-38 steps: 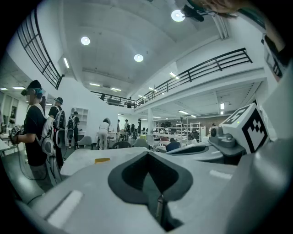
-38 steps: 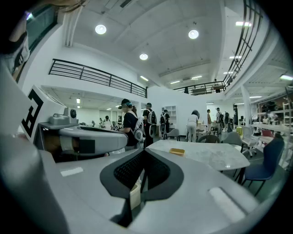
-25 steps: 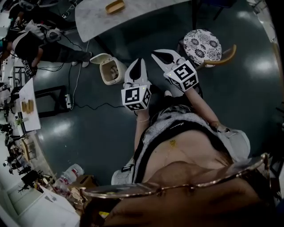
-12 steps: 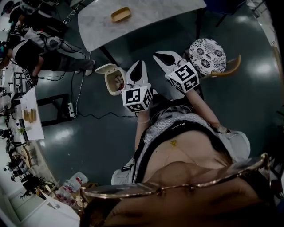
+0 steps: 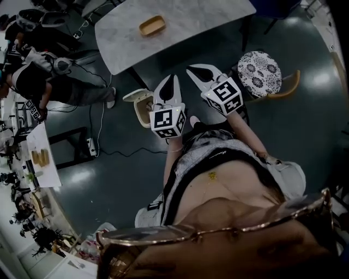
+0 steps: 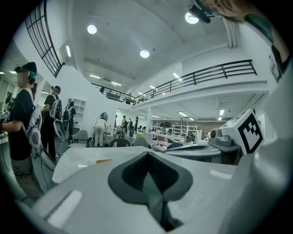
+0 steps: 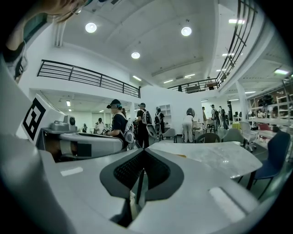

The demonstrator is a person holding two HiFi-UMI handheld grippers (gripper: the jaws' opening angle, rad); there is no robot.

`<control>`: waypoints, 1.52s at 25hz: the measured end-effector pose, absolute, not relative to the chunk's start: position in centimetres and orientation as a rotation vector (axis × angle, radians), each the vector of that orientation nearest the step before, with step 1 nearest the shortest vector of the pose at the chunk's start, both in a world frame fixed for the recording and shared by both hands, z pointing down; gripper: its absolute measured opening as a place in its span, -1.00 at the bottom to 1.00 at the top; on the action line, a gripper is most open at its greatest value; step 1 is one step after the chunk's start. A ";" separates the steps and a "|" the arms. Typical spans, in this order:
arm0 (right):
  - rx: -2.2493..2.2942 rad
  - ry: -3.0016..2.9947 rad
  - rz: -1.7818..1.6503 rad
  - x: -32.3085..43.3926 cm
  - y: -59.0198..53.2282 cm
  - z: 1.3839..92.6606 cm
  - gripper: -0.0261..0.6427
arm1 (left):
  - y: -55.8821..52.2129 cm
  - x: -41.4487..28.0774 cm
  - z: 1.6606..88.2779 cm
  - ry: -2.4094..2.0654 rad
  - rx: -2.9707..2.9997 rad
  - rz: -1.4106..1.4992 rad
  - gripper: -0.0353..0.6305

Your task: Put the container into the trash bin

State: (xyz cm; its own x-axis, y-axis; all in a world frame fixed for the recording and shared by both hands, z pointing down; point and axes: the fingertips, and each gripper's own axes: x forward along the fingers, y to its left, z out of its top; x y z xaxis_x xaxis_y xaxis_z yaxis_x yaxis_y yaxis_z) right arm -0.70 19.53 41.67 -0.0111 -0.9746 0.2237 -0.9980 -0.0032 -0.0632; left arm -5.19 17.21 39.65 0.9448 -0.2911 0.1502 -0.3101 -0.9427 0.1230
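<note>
In the head view, the left gripper and right gripper are held side by side in front of the chest, likely just being carried, since neither holds anything. The container, a shallow tan tray that looks empty, lies on the table well ahead of both. The trash bin stands lid-open just left of the left gripper, and its contents are unclear.

In the left gripper view, the left gripper has its jaws pressed together on nothing, with the container ahead-left.

In the right gripper view, the right gripper has its jaws likewise closed and bare, with the table ahead-right.

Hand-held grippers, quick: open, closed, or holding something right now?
Left hand-held gripper: closed, holding nothing.
Right hand-held gripper: closed, holding nothing.
</note>
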 end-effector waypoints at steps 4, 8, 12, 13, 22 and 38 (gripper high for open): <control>2.129 -2.131 0.301 -1.2 18.2 41.7 -0.85 | 16.1 -5.3 39.9 -0.417 2.946 0.187 -0.89; 2.138 -2.139 0.304 -1.9 16.9 42.0 -0.85 | 14.9 -5.6 40.2 -0.391 2.941 0.198 -0.89; 2.129 -2.136 0.308 -1.9 16.2 41.6 -0.85 | 14.2 -4.9 39.4 -0.369 2.927 0.181 -0.89; 2.129 -2.133 0.308 -1.7 16.1 41.3 -0.85 | 14.1 -4.6 39.1 -0.365 2.930 0.179 -0.89; 2.106 -2.156 0.312 -1.0 14.1 41.0 -0.87 | 12.4 -4.0 38.9 -0.400 2.918 0.177 -0.89; 2.012 -2.243 0.305 8.2 5.5 40.6 -0.87 | 4.3 4.3 39.7 -0.523 2.875 0.229 -0.89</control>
